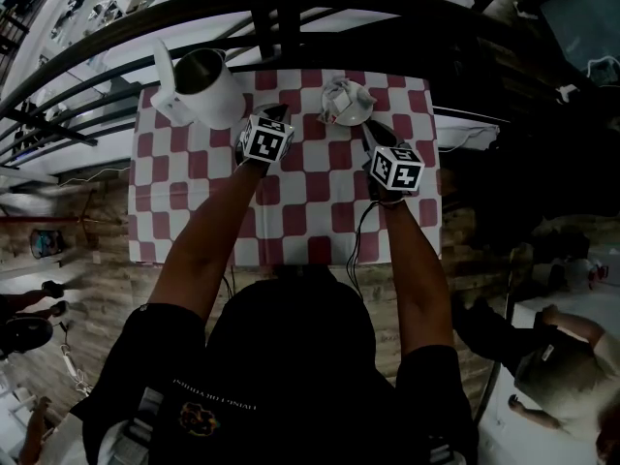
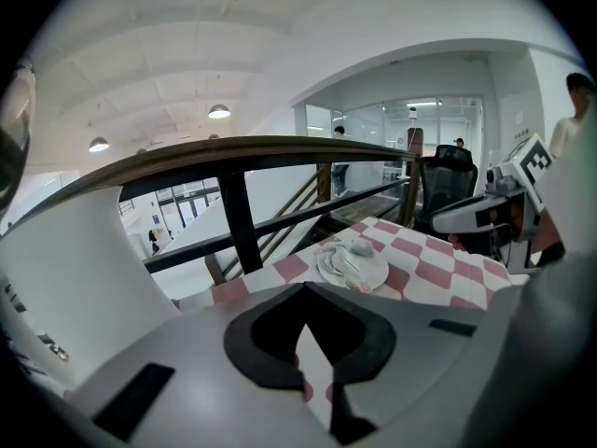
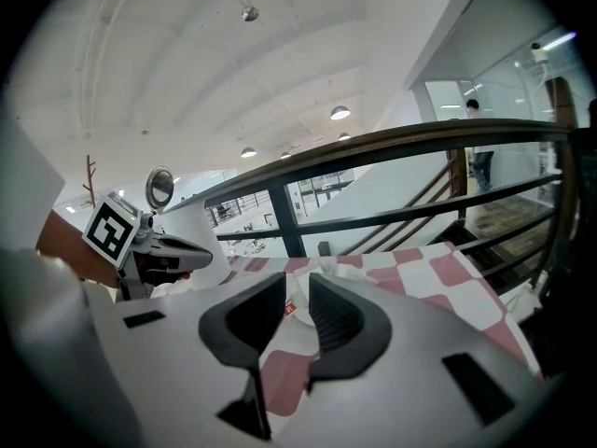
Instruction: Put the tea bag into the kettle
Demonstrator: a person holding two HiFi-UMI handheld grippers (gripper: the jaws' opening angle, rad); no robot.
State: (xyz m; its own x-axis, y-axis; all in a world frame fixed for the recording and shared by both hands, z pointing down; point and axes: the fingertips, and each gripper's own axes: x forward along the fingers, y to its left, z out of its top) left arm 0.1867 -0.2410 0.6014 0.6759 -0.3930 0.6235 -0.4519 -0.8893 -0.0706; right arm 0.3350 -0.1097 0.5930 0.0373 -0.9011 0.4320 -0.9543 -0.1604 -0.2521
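The tea bag (image 1: 347, 95) lies in a crumpled heap on a small white plate (image 1: 332, 117) at the far middle of the checked table (image 1: 291, 211), not yet picked up. It has no clear long axis. A small red tag (image 3: 291, 307) rests at the plate's near edge.

The right gripper (image 1: 370, 130) is the nearer one. It points at the plate from the near right, its tips just short of the rim. Its jaws stand partly apart and are empty, with the tag and rim showing in the gap between them.

The left gripper (image 1: 278, 113) hovers between the plate and the white kettle (image 1: 205, 87), its tips together on nothing. The kettle stands at the far left with its top open, well to the left of the tea bag.

The likely next move is a short reach forward and slightly left by the right gripper.

The tag's print and some small dark marks on the kettle's side are too small to read. The only other marks are the square markers on the cubes.
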